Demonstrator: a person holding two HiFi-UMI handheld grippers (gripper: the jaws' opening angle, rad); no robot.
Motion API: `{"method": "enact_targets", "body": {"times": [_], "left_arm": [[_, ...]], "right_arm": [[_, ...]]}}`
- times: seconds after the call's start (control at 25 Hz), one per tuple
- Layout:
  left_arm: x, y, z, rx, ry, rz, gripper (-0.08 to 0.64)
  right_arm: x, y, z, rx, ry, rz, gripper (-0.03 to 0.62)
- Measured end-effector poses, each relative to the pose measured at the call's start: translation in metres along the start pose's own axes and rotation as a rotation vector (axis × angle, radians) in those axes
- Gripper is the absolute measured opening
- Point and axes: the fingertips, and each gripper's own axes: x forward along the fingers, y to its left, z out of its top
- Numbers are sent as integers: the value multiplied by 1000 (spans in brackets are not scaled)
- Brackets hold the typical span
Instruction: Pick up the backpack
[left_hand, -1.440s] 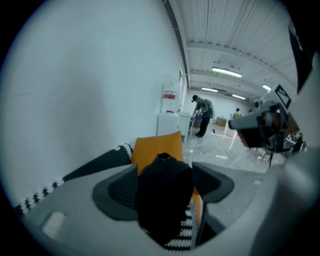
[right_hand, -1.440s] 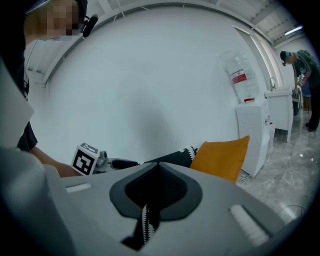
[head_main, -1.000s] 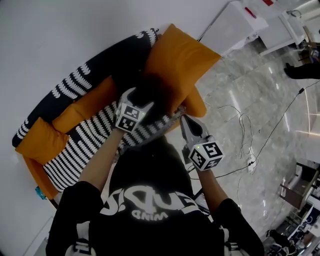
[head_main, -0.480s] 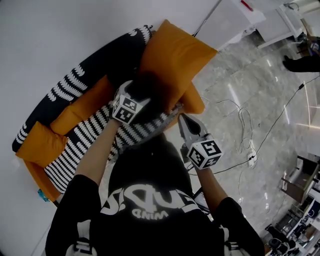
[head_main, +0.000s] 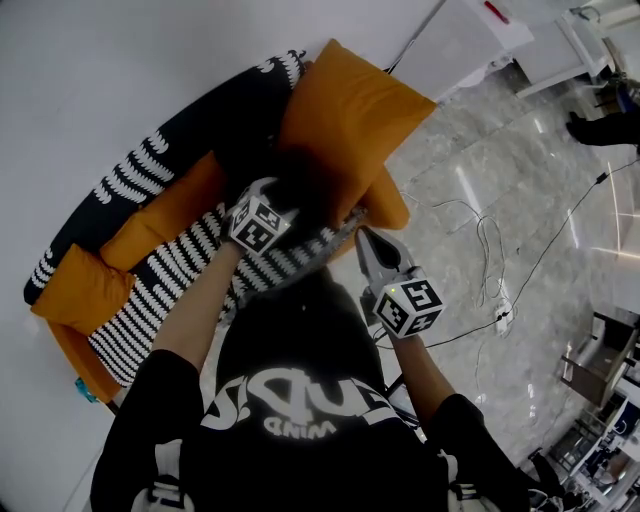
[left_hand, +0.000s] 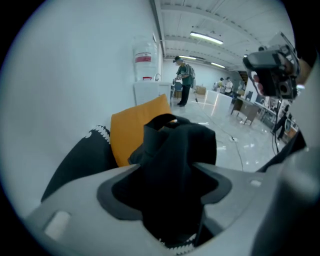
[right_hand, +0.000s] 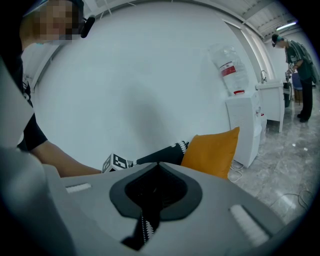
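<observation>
A black backpack (head_main: 300, 175) leans against a big orange cushion (head_main: 355, 110) on the striped sofa (head_main: 170, 275). My left gripper (head_main: 288, 197) is down on it. In the left gripper view the backpack (left_hand: 180, 140) fills the space between the jaws of the left gripper (left_hand: 167, 169). Those jaws stand wide and are closing, with the fabric between them. My right gripper (head_main: 363, 238) hovers at the sofa's front edge, to the right of the backpack. In its own view the right gripper (right_hand: 159, 165) has its tips together with nothing in them.
More orange cushions (head_main: 165, 215) lie along the sofa. White cables (head_main: 490, 250) trail over the marble floor at the right. A water dispenser (left_hand: 145, 75) stands by the wall behind the sofa. A person (left_hand: 185, 82) stands far off in the room.
My left gripper has sunk onto the backpack. The right gripper has kept its place.
</observation>
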Motion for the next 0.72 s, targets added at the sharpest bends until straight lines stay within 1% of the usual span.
{"method": "enact_targets", "body": {"times": [0.12, 0.32, 0.52, 0.72], "left_arm": [[0, 3, -4, -77, -21, 16, 227], [-1, 6, -4, -212, -40, 3, 130], [-4, 6, -8, -288, -49, -2, 86], [-4, 1, -16, -344, -38, -45, 78]], "right_arm": [[2, -1, 1, 4, 2, 4, 0], [-2, -3, 0, 12, -6, -1, 0], [-12, -9, -7, 32, -5, -26, 0], [-15, -6, -12, 35, 6, -27, 0]]}}
